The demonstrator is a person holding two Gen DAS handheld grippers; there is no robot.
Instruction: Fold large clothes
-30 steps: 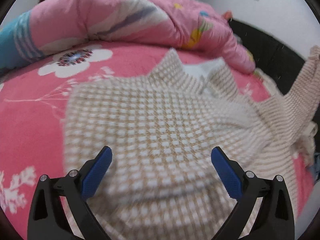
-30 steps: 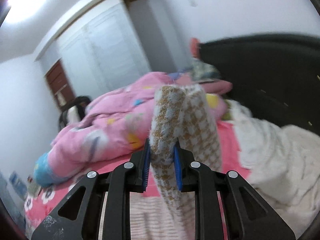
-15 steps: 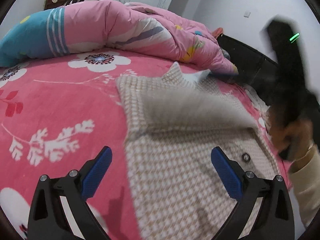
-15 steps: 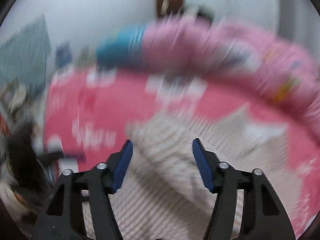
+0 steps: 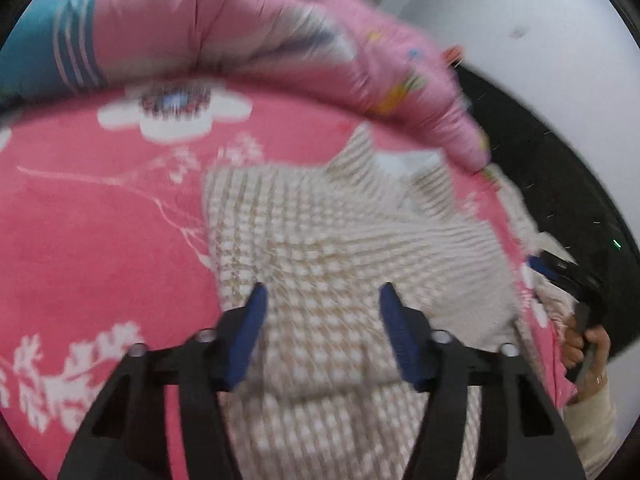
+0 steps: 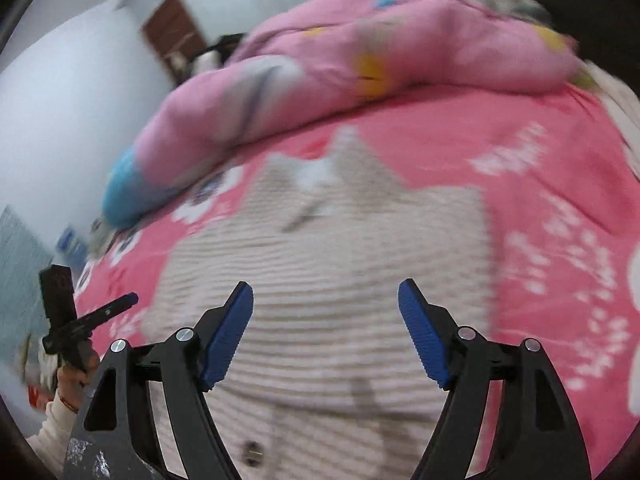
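Note:
A beige houndstooth coat (image 5: 320,232) lies spread on the pink floral sheet (image 5: 100,220), collar toward the quilt. My left gripper (image 5: 322,292) hovers low over the coat's middle. Its jaws are closing, about half apart, with cloth below them and nothing pinched. In the right wrist view the same coat (image 6: 340,240) shows blurred, with a button (image 6: 251,448) near the bottom edge. My right gripper (image 6: 326,288) is over the coat and its jaws are opening, with nothing between them. Each view also catches the other hand with its gripper at the side: the right gripper (image 5: 560,276), the left gripper (image 6: 80,320).
A bunched pink quilt (image 5: 240,32) with a blue end lies along the far side of the bed, also seen as the quilt (image 6: 360,60). A black headboard (image 5: 560,180) borders the bed. A brown door (image 6: 172,36) and white walls stand beyond.
The right gripper let go of the coat fold it held up and dropped low over the bed. The fold now lies flat on the coat. The left jaws have narrowed.

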